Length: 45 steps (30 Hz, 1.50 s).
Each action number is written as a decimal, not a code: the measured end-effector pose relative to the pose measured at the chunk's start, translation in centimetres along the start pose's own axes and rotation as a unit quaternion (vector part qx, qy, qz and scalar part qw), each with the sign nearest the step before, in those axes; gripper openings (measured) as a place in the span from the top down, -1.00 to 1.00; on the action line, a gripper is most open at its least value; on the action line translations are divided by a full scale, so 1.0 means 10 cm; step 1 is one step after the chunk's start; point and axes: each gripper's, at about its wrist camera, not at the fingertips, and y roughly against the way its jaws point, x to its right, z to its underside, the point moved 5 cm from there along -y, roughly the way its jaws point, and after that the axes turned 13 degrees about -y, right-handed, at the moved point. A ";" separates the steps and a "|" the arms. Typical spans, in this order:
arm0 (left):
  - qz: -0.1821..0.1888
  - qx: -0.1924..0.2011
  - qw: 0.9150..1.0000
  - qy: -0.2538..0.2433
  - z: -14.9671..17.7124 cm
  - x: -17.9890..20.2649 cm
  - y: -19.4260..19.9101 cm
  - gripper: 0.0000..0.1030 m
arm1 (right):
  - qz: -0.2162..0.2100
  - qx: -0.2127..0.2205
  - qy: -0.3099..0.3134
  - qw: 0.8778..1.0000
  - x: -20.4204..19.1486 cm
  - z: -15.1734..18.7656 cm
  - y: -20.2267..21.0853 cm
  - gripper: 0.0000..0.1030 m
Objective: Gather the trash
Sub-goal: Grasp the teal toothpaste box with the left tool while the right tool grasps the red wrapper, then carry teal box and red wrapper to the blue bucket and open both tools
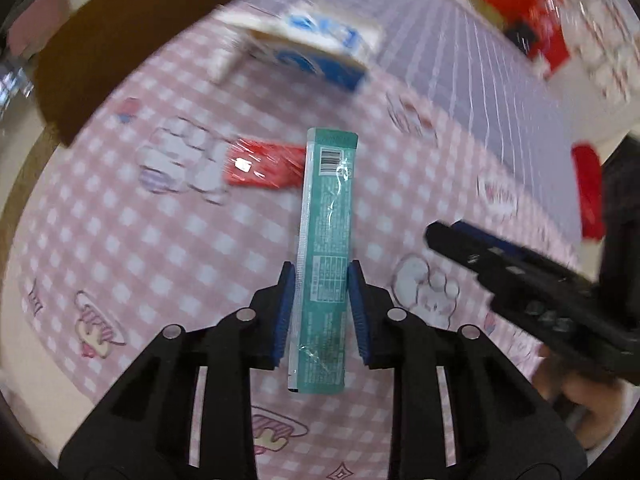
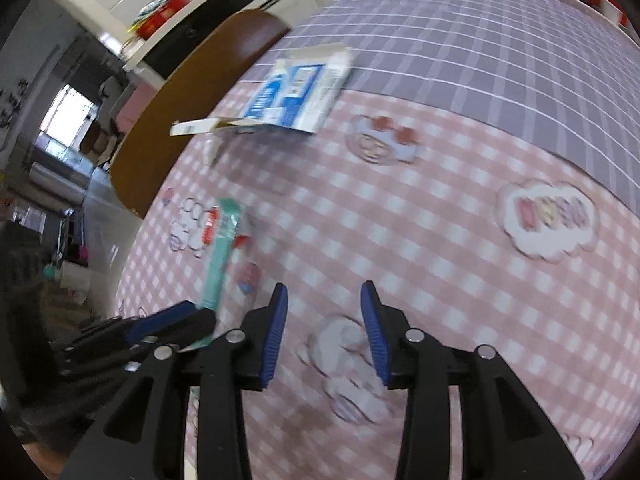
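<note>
My left gripper (image 1: 322, 276) is shut on a long teal wrapper (image 1: 326, 236) and holds it above the pink checked tablecloth (image 1: 160, 240). The wrapper also shows in the right wrist view (image 2: 220, 256), sticking out of the left gripper (image 2: 188, 320). A red wrapper (image 1: 262, 164) lies on the cloth just beyond the teal one. A torn blue-and-white carton (image 1: 316, 50) lies farther back; it also shows in the right wrist view (image 2: 298, 92). My right gripper (image 2: 324, 300) is open and empty over the cloth, and appears at the right of the left wrist view (image 1: 512, 268).
A brown chair back (image 2: 192, 108) stands at the table's far left edge. Red packaging (image 1: 532, 20) sits at the far right of the table. The far half of the cloth is purple checked (image 2: 480, 48).
</note>
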 end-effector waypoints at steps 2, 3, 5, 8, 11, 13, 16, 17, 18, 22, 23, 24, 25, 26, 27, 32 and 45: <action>0.001 0.016 0.999 0.035 0.00 -0.22 0.12 0.48 | -0.013 -0.007 0.022 1.000 -0.19 -0.04 -0.12 0.25; 0.004 0.024 0.999 0.049 0.01 -0.30 0.17 0.48 | -0.018 -0.009 0.028 0.999 -0.27 -0.06 -0.18 0.24; -0.003 0.044 0.995 0.085 0.04 -0.55 0.31 0.48 | -0.028 -0.019 0.034 0.999 -0.40 -0.10 -0.31 0.23; -0.036 0.050 0.991 0.117 0.12 -0.78 0.37 0.48 | -0.032 -0.025 0.047 0.998 -0.59 -0.16 -0.52 0.23; -0.052 0.057 0.987 0.143 0.22 -0.98 0.46 0.48 | -0.033 -0.027 0.043 0.998 -0.68 -0.22 -0.65 0.23; -0.057 0.061 0.984 0.156 0.27 -1.09 0.51 0.48 | -0.033 -0.026 0.049 0.998 -0.75 -0.24 -0.72 0.25; -0.058 0.067 0.981 0.170 0.37 -1.16 0.53 0.48 | -0.027 -0.025 0.068 0.997 -0.81 -0.21 -0.76 0.60; -0.059 0.070 0.980 0.175 0.42 -1.19 0.57 0.48 | -0.022 -0.021 0.073 0.997 -0.83 -0.19 -0.75 0.62; -0.059 0.073 0.980 0.178 0.47 -1.20 0.59 0.48 | -0.022 -0.021 0.079 0.996 -0.86 -0.16 -0.73 0.65; -0.054 0.084 0.976 0.194 0.66 -1.26 0.72 0.48 | -0.030 -0.012 0.110 0.993 -1.05 0.00 -0.57 0.70; -0.054 0.086 0.975 0.198 0.72 -1.29 0.76 0.48 | -0.035 -0.011 0.119 0.992 -1.13 0.07 -0.51 0.70; -0.055 0.088 0.974 0.201 0.79 -1.32 0.81 0.48 | -0.041 -0.011 0.128 0.991 -1.22 0.16 -0.45 0.70; -0.056 0.090 0.973 0.204 0.85 -1.35 0.86 0.48 | -0.047 -0.014 0.137 0.989 -1.31 0.26 -0.40 0.70; -0.058 0.093 0.972 0.208 0.93 -1.39 0.93 0.48 | -0.053 -0.015 0.142 0.988 -1.38 0.34 -0.37 0.70; -0.059 0.094 0.971 0.210 1.00 -1.42 0.98 0.48 | -0.061 -0.019 0.149 0.987 -1.48 0.46 -0.33 0.70; -0.077 0.097 0.965 0.229 1.47 -1.62 1.30 0.48 | -0.089 -0.052 0.185 0.977 -1.94 1.09 -0.26 0.70; -0.115 0.076 0.941 0.308 2.94 -2.20 1.82 0.48 | -0.107 -0.124 0.286 0.944 -2.88 2.67 -0.48 0.70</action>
